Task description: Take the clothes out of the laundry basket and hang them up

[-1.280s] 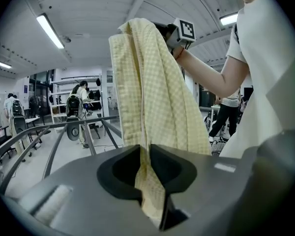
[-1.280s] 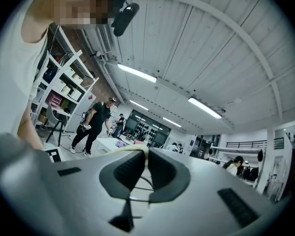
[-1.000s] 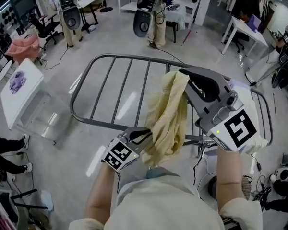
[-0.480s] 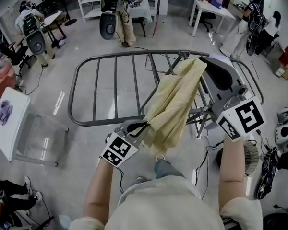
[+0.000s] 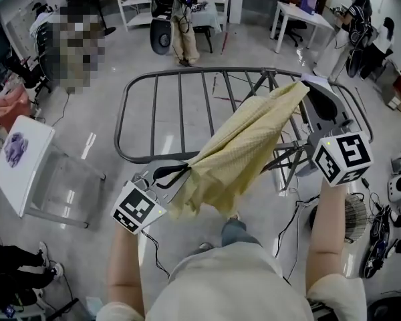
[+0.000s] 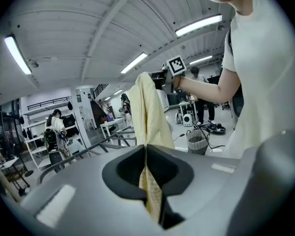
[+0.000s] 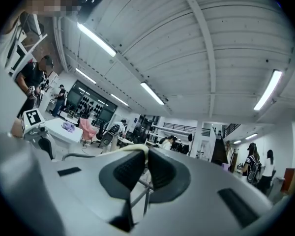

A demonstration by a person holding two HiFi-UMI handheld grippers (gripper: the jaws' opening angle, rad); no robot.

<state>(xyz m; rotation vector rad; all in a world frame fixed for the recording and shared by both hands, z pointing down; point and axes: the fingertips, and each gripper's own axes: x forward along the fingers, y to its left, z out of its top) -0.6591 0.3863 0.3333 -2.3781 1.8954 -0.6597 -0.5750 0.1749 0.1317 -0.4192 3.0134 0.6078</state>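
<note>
A pale yellow cloth (image 5: 244, 149) is stretched slantwise above the grey metal drying rack (image 5: 180, 79) in the head view. My left gripper (image 5: 180, 174) is shut on the cloth's lower left end, in front of the rack's near rail. My right gripper (image 5: 309, 91) is shut on its upper right end, over the rack's right side. In the left gripper view the cloth (image 6: 148, 114) runs up from the closed left gripper (image 6: 146, 157) toward the right gripper's marker cube (image 6: 176, 66). In the right gripper view a thin fold of cloth (image 7: 130, 151) lies pinched at the right gripper (image 7: 146, 157).
A white table (image 5: 17, 156) with a purple item stands at the left, beside a clear stand (image 5: 70, 186). Pink fabric (image 5: 7, 105) lies farther left. A round fan (image 5: 353, 221) and cables sit on the floor at the right. People with equipment stand at the back.
My left gripper has moved left and away from the right one, drawing the bunched cloth out into a taut diagonal. My right gripper has shifted right over the rack.
</note>
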